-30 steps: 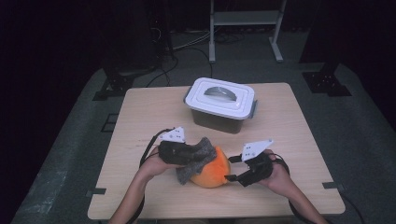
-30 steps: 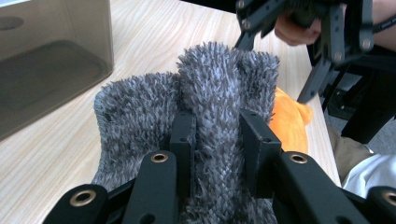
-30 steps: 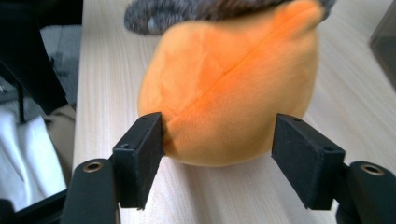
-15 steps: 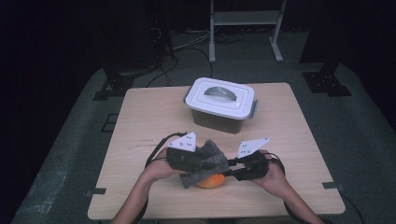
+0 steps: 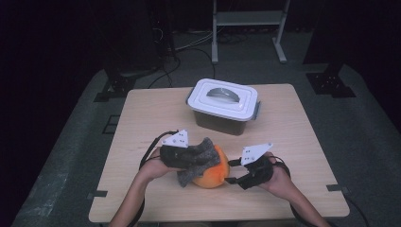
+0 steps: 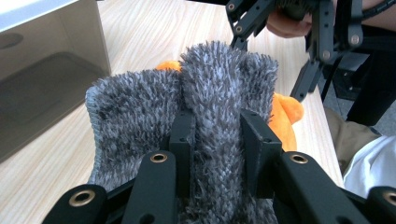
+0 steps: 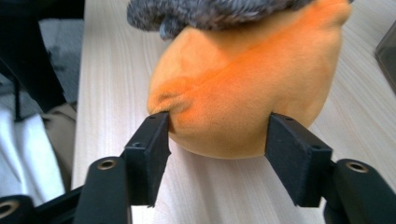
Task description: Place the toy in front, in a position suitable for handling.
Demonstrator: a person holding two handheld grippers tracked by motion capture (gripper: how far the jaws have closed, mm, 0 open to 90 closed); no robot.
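High view: lidded white box (image 5: 222, 106) on worktop (image 5: 142, 118), contents hidden. Left gripper (image 5: 189, 158) jaws pinching grey fuzzy cloth (image 5: 201, 156). Right gripper (image 5: 231, 179) jaws, just opening, spread around orange plush (image 5: 213, 175).

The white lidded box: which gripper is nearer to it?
Left. The left gripper, pinching the grey cloth, sits just before the white lidded box; the right gripper is farther back.

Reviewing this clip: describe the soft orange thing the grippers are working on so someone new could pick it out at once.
On the wooden table, look at the near edge, in front of the white-lidded bin. The orange plush lies there between the left gripper and right gripper. It is rounded and bright orange, partly draped by grey fuzzy fabric.
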